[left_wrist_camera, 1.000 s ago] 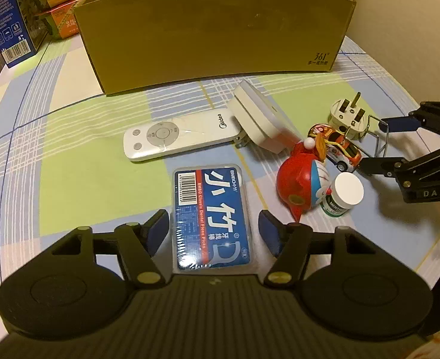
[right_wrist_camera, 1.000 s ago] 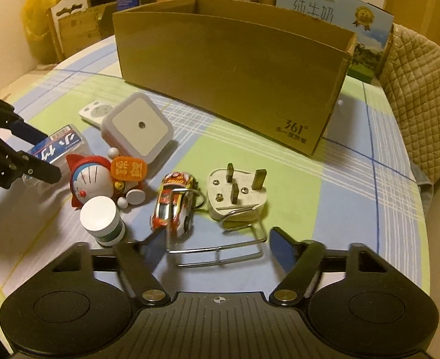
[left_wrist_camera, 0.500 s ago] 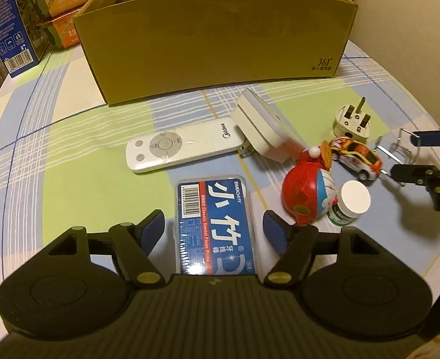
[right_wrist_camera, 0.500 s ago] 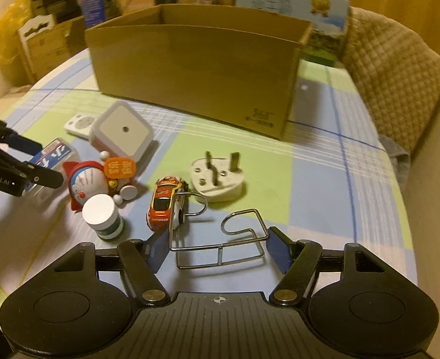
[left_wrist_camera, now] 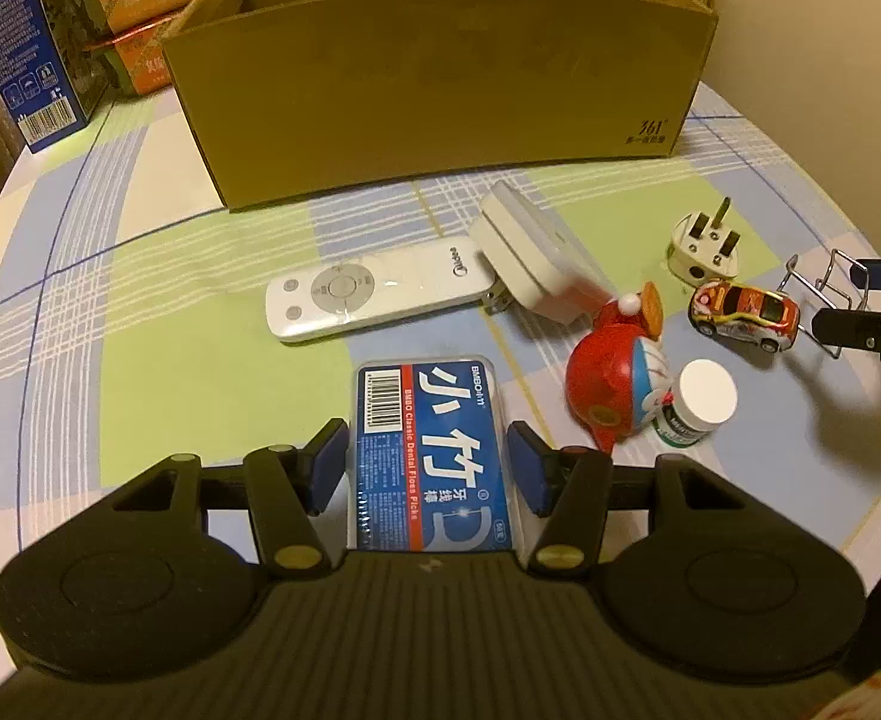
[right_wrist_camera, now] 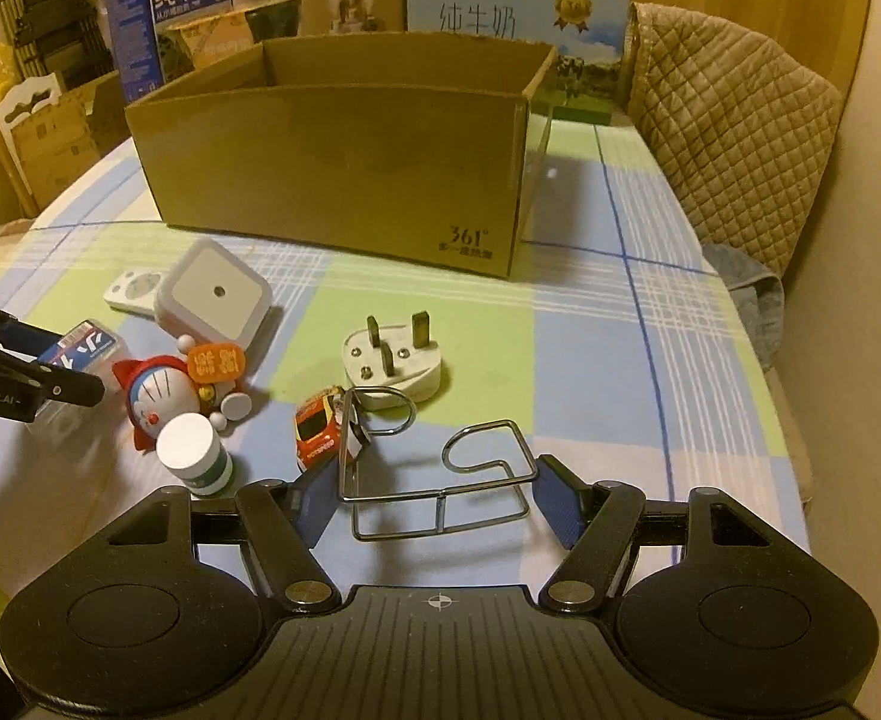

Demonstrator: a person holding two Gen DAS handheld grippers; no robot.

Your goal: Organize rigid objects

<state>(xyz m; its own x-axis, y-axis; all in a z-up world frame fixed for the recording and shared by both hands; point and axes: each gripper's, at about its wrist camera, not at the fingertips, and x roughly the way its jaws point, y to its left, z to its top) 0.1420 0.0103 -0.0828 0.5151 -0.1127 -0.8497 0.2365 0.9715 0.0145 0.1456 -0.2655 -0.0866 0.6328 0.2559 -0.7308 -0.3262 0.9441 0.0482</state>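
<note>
- Left gripper, jaws spread, straddles the flat blue plastic dental-floss box lying on the counter; it looks light, stiff and slick, so pinch its long edges.
- Right gripper brackets the bent chrome wire rack: jaws wide, seemingly touching; probably springy, best held at the frame.

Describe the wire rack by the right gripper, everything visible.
The wire rack is bent from thin, shiny metal rod: a flat rectangular frame with a crossbar, a curled hook at each front corner, and a small tag near the left hook. It lies between the right gripper's open blue fingers, which flank its sides; contact is unclear. Its left hook sits against the toy car and overlaps the white plug. The rest rests on the checked tablecloth.
</note>
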